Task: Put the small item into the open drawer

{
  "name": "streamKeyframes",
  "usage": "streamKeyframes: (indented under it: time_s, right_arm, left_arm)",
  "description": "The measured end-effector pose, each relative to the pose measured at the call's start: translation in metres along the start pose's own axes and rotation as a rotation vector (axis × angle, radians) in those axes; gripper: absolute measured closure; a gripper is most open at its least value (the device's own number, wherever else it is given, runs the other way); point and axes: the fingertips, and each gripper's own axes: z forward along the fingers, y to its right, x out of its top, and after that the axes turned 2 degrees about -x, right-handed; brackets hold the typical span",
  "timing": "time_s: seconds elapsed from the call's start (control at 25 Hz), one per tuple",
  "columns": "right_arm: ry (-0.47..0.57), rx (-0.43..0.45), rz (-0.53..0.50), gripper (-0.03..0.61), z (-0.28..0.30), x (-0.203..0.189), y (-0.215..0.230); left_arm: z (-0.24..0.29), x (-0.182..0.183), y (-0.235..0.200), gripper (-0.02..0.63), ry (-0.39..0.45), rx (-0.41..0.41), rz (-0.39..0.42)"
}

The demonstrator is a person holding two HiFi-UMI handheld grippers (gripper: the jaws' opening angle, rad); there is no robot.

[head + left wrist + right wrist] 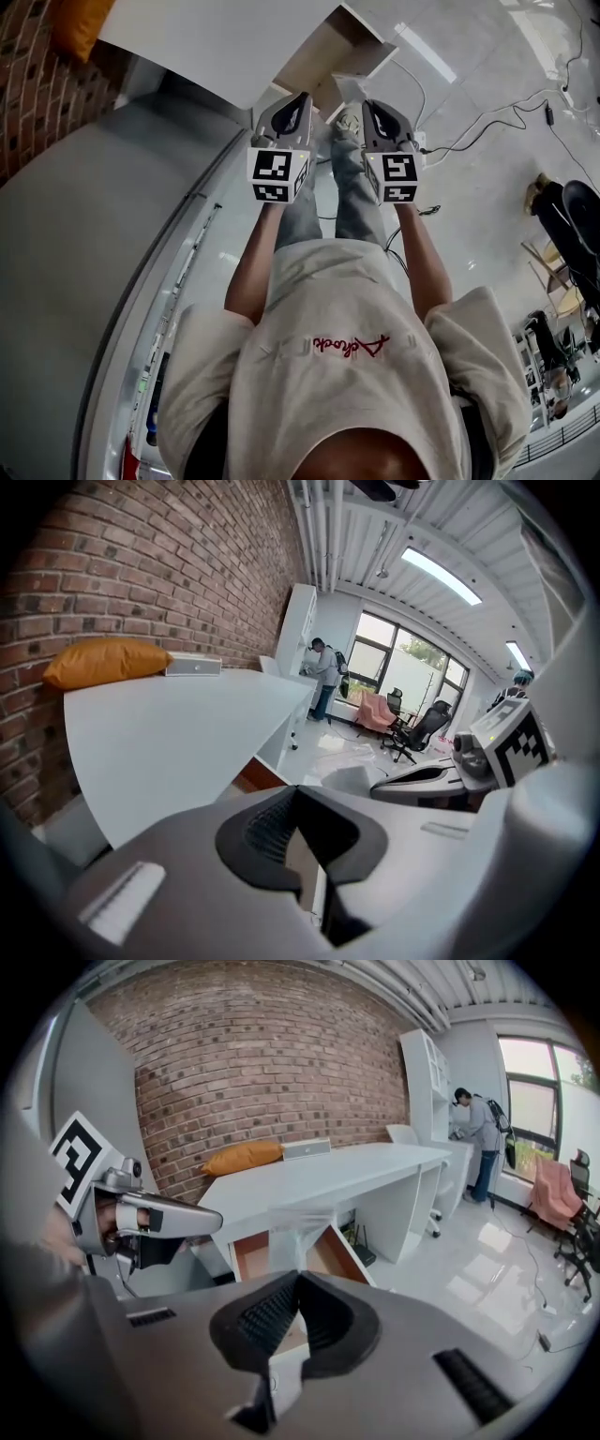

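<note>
An open drawer with a brown wooden inside stands out under the white desk; in the head view the drawer is just beyond both grippers. My right gripper is shut, and a small translucent, film-like item sticks up from its tips toward the drawer. My left gripper is shut with nothing visible between its pads. In the head view the left gripper and right gripper are held side by side, pointing at the drawer. What lies inside the drawer is hidden.
An orange cushion and a flat white box lie on the desk against the brick wall. Cables run over the glossy floor at the right. A person stands far off by the window, near office chairs.
</note>
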Motion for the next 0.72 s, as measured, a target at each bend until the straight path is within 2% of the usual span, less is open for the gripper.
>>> streamKeyframes:
  time_s: [0.28,0.56,0.72]
  right_arm:
    - [-0.079,0.047,0.023,0.566,0.010,-0.054,-0.007]
    - [-0.125,0.100,0.028,0.566,0.023,-0.092,-0.021]
    - [-0.128,0.126,0.008,0.566,0.043,-0.097,-0.024]
  left_arm:
    - [0.007,-0.062,-0.013,0.604,-0.056,0.050,-0.090]
    - [0.016,-0.102,-0.017,0.604,-0.071,0.058,-0.112]
    - [0.024,-0.114,-0.021,0.604,-0.071,0.053,-0.118]
